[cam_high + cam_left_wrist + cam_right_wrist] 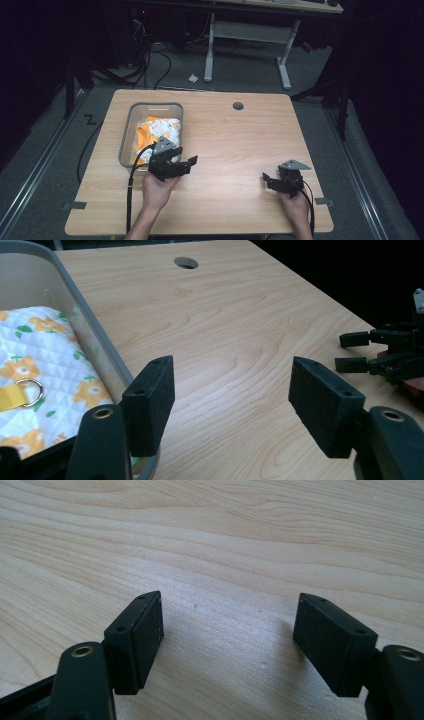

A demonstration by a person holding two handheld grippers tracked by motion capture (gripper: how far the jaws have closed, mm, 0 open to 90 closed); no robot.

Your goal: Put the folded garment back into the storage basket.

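The left gripper (186, 164), a black two-jaw tool with a grey three-cornered plate on top, sits in the person's left hand (157, 192) with its jaws spread wide and nothing between them; in the left gripper view (231, 400) the two black pads stand well apart over bare wood, the near pad just beside the wall of the grey plastic basket (95, 340). In the high view this gripper lies at about 8 o'clock on the light wooden table (235, 135), touching or just over the basket's (125, 137) near right corner; which of the two cannot be told. Inside the basket lies a quilted white cloth with orange flowers and green leaves (159, 131), seen close in the left gripper view (45, 370) with a yellow strap and a metal ring (31, 390) on it. The right gripper (266, 179), held in the right hand (296, 207) at about 4 o'clock on the table, also has its jaws spread, empty, and the right gripper view (227, 635) shows them over plain wood grain. It lies well apart from the basket. At 12 o'clock, near the far edge, a small round cable hole (238, 106) is cut in the tabletop.
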